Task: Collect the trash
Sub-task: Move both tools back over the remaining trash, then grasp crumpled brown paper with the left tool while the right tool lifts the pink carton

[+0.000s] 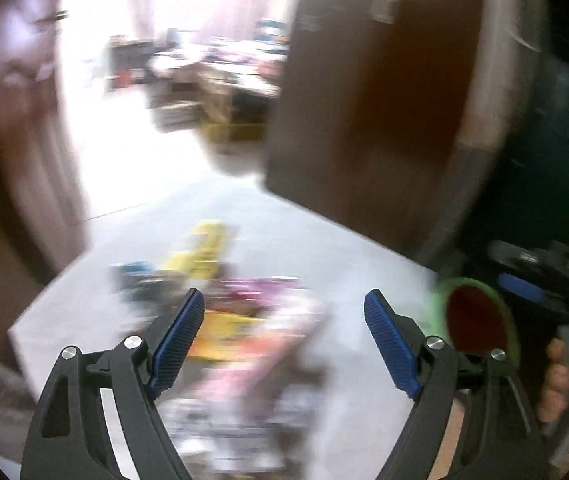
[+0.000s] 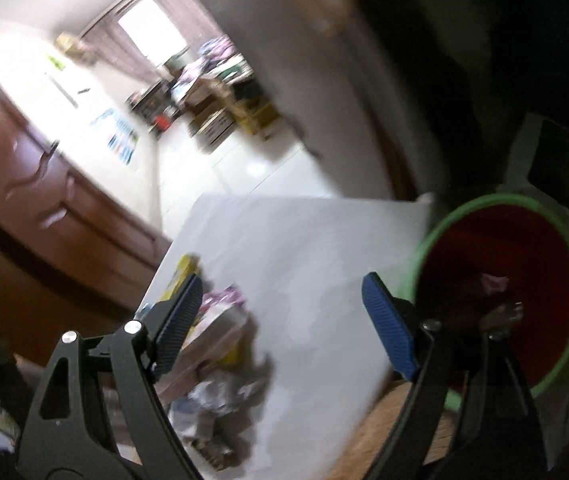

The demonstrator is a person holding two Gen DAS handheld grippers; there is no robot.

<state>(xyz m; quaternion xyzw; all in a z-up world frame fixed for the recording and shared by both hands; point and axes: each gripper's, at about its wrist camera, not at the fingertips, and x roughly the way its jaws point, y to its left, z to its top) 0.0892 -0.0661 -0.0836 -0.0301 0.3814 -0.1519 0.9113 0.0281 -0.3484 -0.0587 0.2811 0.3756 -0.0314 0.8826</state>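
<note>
Plainly, both the left gripper (image 1: pixel 284 340) and right gripper (image 2: pixel 280 324) hover with jaws spread, empty, above the littered white table (image 2: pixel 316 248).

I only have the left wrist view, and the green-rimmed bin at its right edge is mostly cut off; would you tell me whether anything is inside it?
Observer: Yes. The right wrist view looks into the green-rimmed bin with a red interior, and a few crumpled scraps lie inside.
Operator: Is the right hand-held gripper carrying anything?
Observer: No, the right hand-held gripper is open and empty.
Operator: Where does the bin stand relative to the white table?
Observer: Beside the far right corner of the white table, off its surface.
</note>
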